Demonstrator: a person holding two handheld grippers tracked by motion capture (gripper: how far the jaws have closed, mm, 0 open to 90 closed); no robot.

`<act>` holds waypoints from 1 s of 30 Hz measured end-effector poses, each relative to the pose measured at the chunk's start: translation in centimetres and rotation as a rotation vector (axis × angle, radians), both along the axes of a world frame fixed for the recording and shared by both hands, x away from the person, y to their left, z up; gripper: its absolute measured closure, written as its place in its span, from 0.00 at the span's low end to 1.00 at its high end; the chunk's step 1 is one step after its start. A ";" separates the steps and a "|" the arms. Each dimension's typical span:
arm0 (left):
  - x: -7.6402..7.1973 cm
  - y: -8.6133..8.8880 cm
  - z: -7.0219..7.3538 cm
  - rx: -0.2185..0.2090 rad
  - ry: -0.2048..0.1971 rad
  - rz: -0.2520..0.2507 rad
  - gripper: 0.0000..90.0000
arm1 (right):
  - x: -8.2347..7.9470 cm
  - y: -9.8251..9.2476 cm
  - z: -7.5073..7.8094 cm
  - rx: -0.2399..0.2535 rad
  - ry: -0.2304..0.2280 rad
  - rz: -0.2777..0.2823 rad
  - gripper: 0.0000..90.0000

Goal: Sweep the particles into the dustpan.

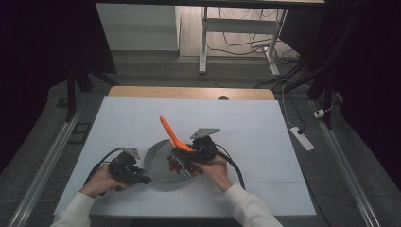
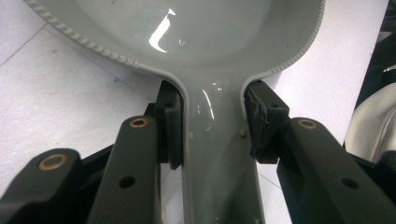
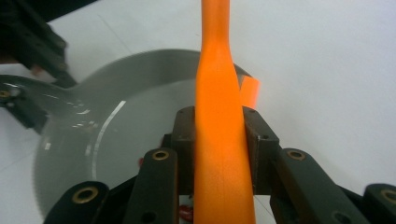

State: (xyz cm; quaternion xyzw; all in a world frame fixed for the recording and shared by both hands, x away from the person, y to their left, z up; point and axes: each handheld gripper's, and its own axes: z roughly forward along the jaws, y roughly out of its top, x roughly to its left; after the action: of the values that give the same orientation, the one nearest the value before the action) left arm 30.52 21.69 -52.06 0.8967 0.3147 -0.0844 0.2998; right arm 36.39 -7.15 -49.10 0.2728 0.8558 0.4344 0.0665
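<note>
One grey pan (image 1: pixel 163 163) sits on the white table (image 1: pixel 118 123), near the person's edge and between the two hands. Its handle (image 2: pixel 217 154) runs toward the left gripper (image 1: pixel 142 178), whose jaws are clamped on it from either side, the pads (image 2: pixel 172 135) pressed flat against the handle's narrow neck just below the bowl. That grip most likely serves to pin the pan so it cannot slide or turn while the other hand works in it.

One orange spatula (image 1: pixel 171 134) is held by the right gripper (image 1: pixel 182 158), its jaws closed tight on the wide part of the shaft (image 3: pixel 223 154). The tool stands tilted, with its long end rising up and away over the pan's far rim. Held this way, the working end would point down into the pan, though that end is hidden under the gripper.

A small cluster of reddish bits (image 1: pixel 174 164) lies in the pan just below the right gripper. They look like food pieces, perhaps being stirred or scraped, but they are too small to count or name with any certainty.

So: one pan, one spatula, two grippers, each grasping one thing.
</note>
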 end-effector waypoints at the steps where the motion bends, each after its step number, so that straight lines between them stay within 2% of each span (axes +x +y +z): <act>1: 0.0 0.0 0.0 0.000 0.000 0.000 0.68 | -0.1 0.0 0.1 0.013 0.000 0.006 0.78; 6: 0.0 0.0 0.0 0.000 0.000 -0.001 0.68 | 0.1 -0.5 0.7 0.029 -0.027 -0.011 0.78; 11: 0.0 0.0 0.0 0.001 0.000 -0.001 0.68 | 0.7 -1.6 1.1 0.009 -0.059 -0.059 0.78; 13: 0.0 0.0 0.0 0.001 0.000 -0.001 0.68 | 0.9 -2.1 1.3 -0.053 -0.109 -0.087 0.78; 14: 0.0 0.0 0.0 0.001 -0.001 -0.001 0.68 | 1.0 -2.3 1.3 -0.078 -0.118 -0.099 0.78; 15: 0.0 0.0 0.0 0.001 0.000 0.001 0.68 | 1.0 -2.3 1.3 -0.078 -0.118 -0.099 0.78; 20: 0.0 0.0 0.0 0.000 0.000 -0.001 0.68 | 2.1 -3.3 0.4 -0.157 -0.106 -0.154 0.78; 22: 0.0 0.0 0.0 0.001 0.000 -0.001 0.68 | 2.1 -3.4 0.0 -0.135 -0.081 -0.152 0.78; 24: 0.0 0.0 0.0 0.001 0.000 -0.001 0.68 | 1.9 -2.9 0.0 -0.135 -0.073 -0.137 0.78; 28: -0.1 0.0 0.0 -0.002 0.000 0.006 0.68 | 0.8 -1.6 -0.1 -0.145 -0.089 -0.096 0.78; 30: -0.1 0.0 0.0 -0.003 0.002 0.006 0.68 | 0.4 -1.1 -0.3 -0.101 -0.055 -0.071 0.78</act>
State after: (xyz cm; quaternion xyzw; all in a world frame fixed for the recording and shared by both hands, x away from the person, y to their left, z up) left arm 30.45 21.67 -52.06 0.8952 0.3175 -0.0846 0.3010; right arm 36.79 -8.22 -49.38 0.2875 0.8642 0.3954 0.1189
